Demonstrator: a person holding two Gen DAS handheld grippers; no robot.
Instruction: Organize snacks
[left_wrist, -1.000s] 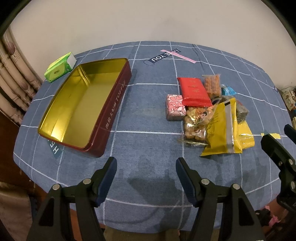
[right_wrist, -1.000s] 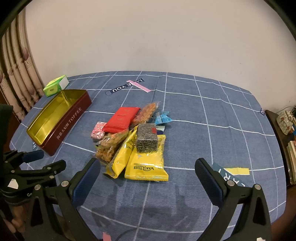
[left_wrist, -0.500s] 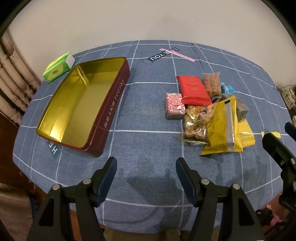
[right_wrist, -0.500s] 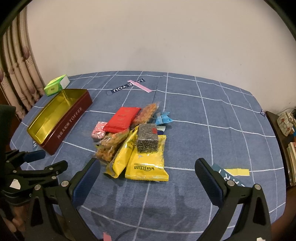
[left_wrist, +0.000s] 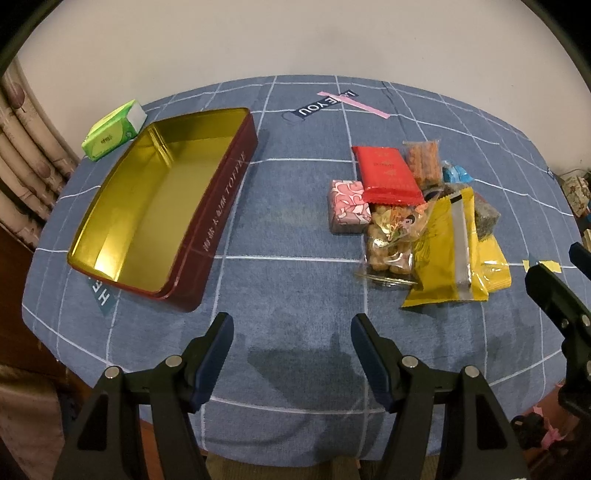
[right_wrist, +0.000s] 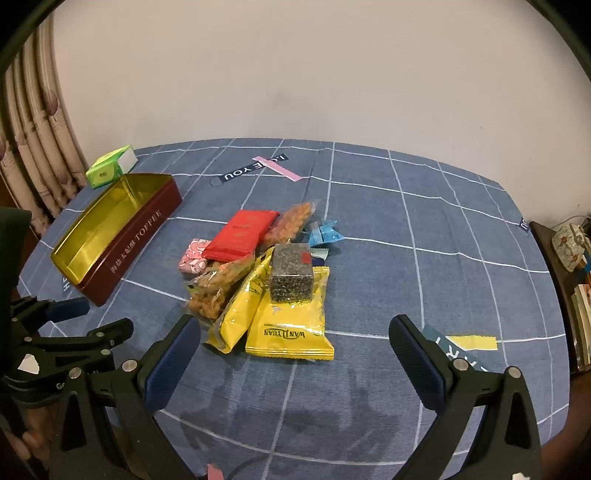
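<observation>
An empty dark-red toffee tin (left_wrist: 221, 206) (right_wrist: 136, 240) with a gold inside lies on the left of the blue checked tablecloth. A heap of snacks lies to its right: a red packet (left_wrist: 388, 173) (right_wrist: 243, 232), a pink wrapped block (left_wrist: 347, 206) (right_wrist: 194, 260), a clear bag of brown snacks (left_wrist: 391, 243) (right_wrist: 218, 291), two yellow packets (left_wrist: 443, 251) (right_wrist: 291, 325), a dark seeded block (right_wrist: 291, 275), an orange snack pack (left_wrist: 423, 162) and a blue candy (right_wrist: 325, 234). My left gripper (left_wrist: 291, 332) hovers open over bare cloth near the table's front. My right gripper (right_wrist: 295, 336) hangs open, just in front of the yellow packets.
A green tissue pack (left_wrist: 114, 133) (right_wrist: 110, 168) lies behind the tin near a curtain (right_wrist: 33, 155). A pink strip (right_wrist: 277, 168) and yellow tape (right_wrist: 471, 341) stick to the cloth. A wall rises behind the table. A side shelf (right_wrist: 569, 251) stands at the right.
The left wrist view has shifted slightly, so the tin and snacks sit a little higher in frame. Both grippers stay open and the objects have not moved.
</observation>
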